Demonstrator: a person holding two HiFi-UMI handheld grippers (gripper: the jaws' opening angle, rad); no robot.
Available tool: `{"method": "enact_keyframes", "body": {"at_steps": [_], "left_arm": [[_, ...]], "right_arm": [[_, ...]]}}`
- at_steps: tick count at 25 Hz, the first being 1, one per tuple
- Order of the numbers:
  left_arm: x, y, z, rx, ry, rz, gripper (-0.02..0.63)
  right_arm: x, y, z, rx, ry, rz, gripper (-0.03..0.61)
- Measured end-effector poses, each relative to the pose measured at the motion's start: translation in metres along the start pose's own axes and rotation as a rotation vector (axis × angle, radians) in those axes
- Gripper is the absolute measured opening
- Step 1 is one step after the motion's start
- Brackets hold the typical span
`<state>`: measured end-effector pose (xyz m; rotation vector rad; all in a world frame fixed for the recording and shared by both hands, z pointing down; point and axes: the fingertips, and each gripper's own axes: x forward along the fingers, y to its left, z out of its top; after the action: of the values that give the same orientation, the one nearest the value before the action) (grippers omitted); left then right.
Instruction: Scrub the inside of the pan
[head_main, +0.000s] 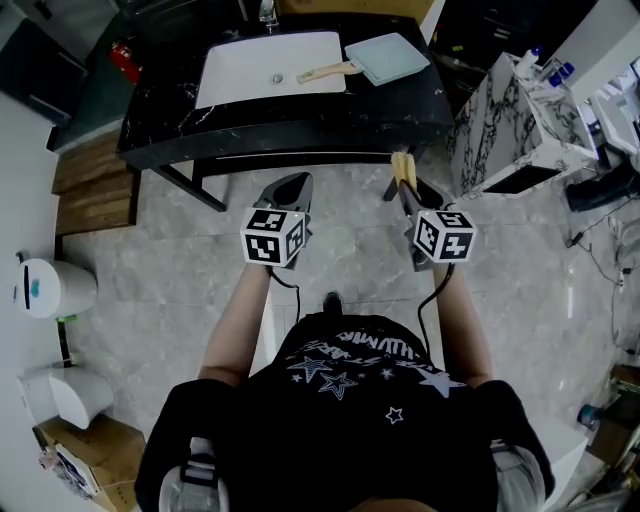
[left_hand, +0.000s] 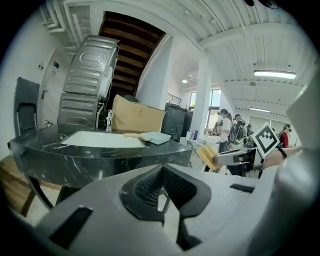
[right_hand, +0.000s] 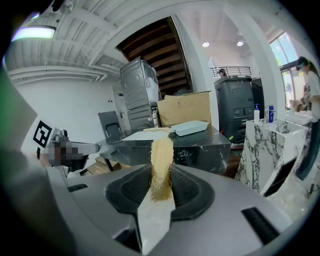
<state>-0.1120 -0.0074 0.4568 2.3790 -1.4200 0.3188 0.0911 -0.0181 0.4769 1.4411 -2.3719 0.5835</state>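
The person stands back from the black counter, both grippers held out over the floor and well apart from it. The left gripper has its jaws closed tight together with nothing between them. The right gripper is clamped on a yellow scrubber, which sticks up and forward from between the pads. The pan, pale green and square with a wooden handle, sits on the counter just right of the white sink, its handle reaching over the sink's edge. Neither gripper touches it.
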Motion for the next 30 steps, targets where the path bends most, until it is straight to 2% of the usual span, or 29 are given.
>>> {"method": "enact_keyframes", "body": {"at_steps": [8,14,19,23,30], "left_arm": [[0.044,0.028,0.033,0.018,-0.025,-0.008,0.008],[0.076,0.046,0.046,0.030,-0.005,0.001,0.009],[0.111,0.066,0.066,0.041,-0.001,0.031,0.014],[0.145,0.084,0.082,0.063,0.014,0.074,0.123],[0.187,0.114,0.095,0.088,0.069,0.144,0.199]], "right_arm": [[0.032,-0.019,0.018,0.025,0.021,-0.026,0.115],[0.074,-0.045,0.041,0.054,0.019,-0.005,0.115],[0.118,-0.077,0.078,0.075,0.015,0.008,0.115],[0.148,-0.102,0.112,0.063,0.008,0.022,0.114],[0.199,-0.141,0.158,0.051,0.030,0.028,0.114]]}}
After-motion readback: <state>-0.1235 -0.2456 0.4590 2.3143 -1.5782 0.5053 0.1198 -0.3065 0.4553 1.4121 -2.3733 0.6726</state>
